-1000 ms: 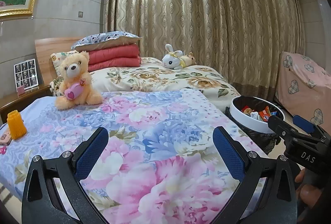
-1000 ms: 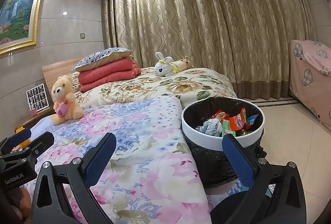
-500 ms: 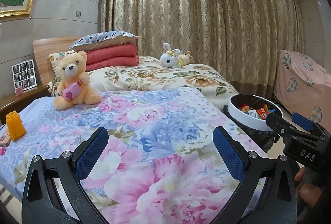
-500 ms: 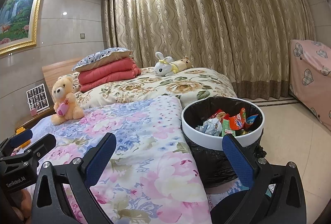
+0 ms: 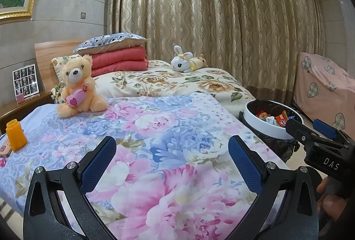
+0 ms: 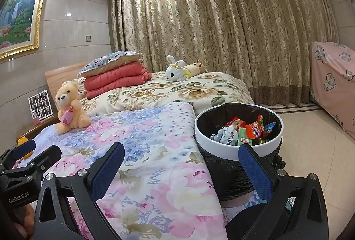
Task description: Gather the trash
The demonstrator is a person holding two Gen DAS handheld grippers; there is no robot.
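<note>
You are holding both hand-held grippers low over the near end of the bed [image 5: 168,133], and almost nothing is changing from one moment to the next. The left hand-held gripper [image 5: 172,164] is standing wide apart with nothing between its blue pads, exactly as it was a second ago. The right hand-held gripper [image 6: 180,171] is likewise spread and empty. Across the last second you are only drifting very slightly: the teddy bear [image 5: 78,87] and the trash bin [image 6: 238,129] are keeping nearly the same places in both views.

The trash bin is sitting on the floor just beside the bed's near corner, lined with a black bag, and the wrappers [image 6: 243,131] are lying inside it already. That steadiness reads to me as a pause with both tools free, so the collecting looks largely done or between pieces.

Beside the bed's left edge, an orange ridged thing [image 5: 15,134] and a small pinkish item [image 5: 5,149] are resting on the flowered cover; I cannot tell whether either is trash. If they are, your left hand-held gripper is the nearer one to them.
</note>
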